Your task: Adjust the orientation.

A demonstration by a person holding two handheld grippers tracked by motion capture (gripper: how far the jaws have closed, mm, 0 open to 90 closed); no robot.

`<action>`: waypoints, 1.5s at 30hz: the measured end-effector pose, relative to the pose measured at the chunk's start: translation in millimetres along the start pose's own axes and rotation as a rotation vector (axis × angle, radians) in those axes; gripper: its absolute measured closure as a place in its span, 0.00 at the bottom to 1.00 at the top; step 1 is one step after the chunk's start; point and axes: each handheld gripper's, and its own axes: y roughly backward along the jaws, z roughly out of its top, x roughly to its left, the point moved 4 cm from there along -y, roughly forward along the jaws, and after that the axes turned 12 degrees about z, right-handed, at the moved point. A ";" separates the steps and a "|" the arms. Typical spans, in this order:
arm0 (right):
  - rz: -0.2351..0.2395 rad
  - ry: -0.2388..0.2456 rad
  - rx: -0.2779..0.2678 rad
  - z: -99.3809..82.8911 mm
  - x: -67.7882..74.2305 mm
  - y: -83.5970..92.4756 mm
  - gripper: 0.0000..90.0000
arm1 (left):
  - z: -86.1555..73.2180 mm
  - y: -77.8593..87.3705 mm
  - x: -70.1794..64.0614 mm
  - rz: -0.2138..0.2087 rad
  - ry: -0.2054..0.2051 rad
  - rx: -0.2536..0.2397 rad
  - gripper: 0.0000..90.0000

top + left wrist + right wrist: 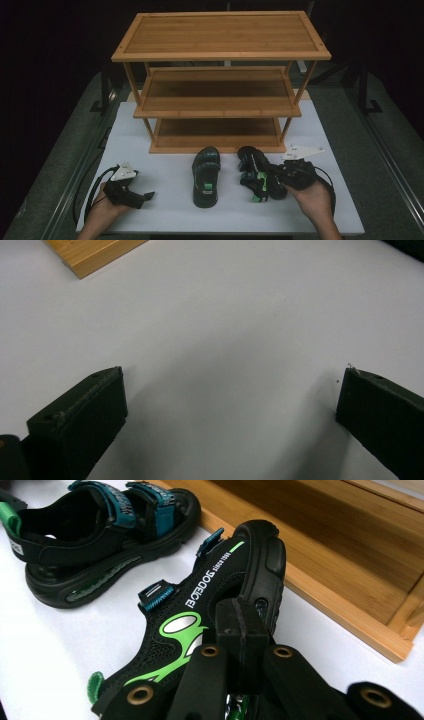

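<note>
Two black sandals with green and teal trim lie on the white table top in front of a wooden three-shelf rack. The left sandal stands flat on its sole. The right sandal is tipped on its side, and my right gripper is shut on its sole edge near the heel. My left gripper rests low over bare table at the front left, jaws wide open with nothing between them.
The rack's bottom shelf lies just behind the sandals, its front rail close to the held sandal's toe. A corner of the rack's base shows ahead of the left gripper. Dark floor surrounds the table.
</note>
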 end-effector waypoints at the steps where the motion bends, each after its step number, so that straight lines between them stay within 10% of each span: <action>1: 0.001 -0.007 -0.001 -0.2 -0.7 0.5 1.00 | 0.0 0.0 -0.1 0.000 0.002 -0.001 0.00; 45: 0.047 -0.243 -0.053 -44.6 -88.8 2.3 1.00 | 0.0 -0.1 0.0 -0.001 0.002 0.001 0.00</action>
